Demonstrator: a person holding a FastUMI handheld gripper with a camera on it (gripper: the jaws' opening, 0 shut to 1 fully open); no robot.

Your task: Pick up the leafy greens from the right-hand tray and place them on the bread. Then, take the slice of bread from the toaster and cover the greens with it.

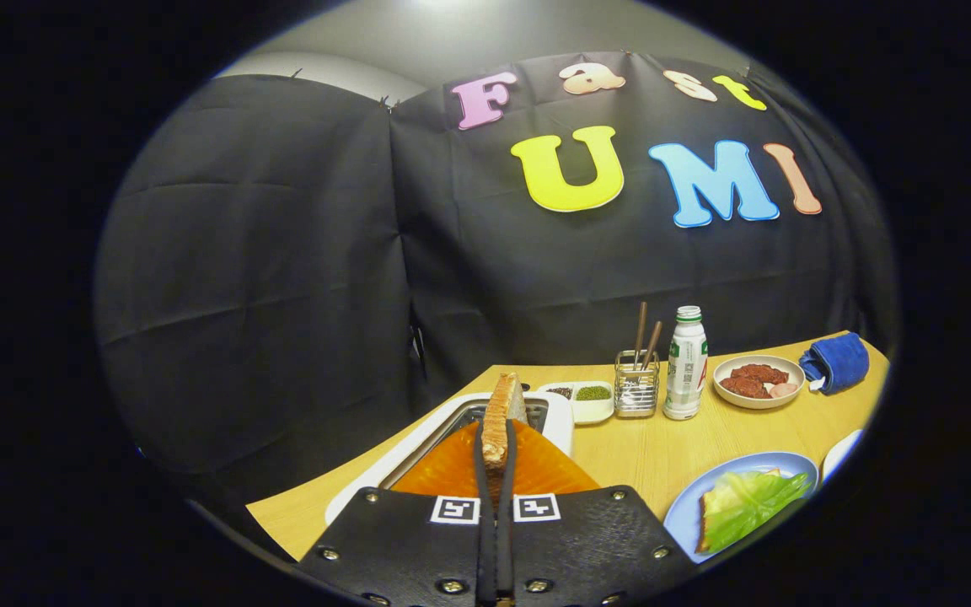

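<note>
So the gripper (495,459) has its fingers pinched together on the slice of bread (502,417), edge-on, right above the toaster (452,430) slot. Off to the right of the toaster, the leafy greens (751,499) already lie on the other bread on the blue plate (705,493). Toast looks light and stiff but crumbly, so I'd say grip low on the flat faces, not the crust, and go easy.
</note>
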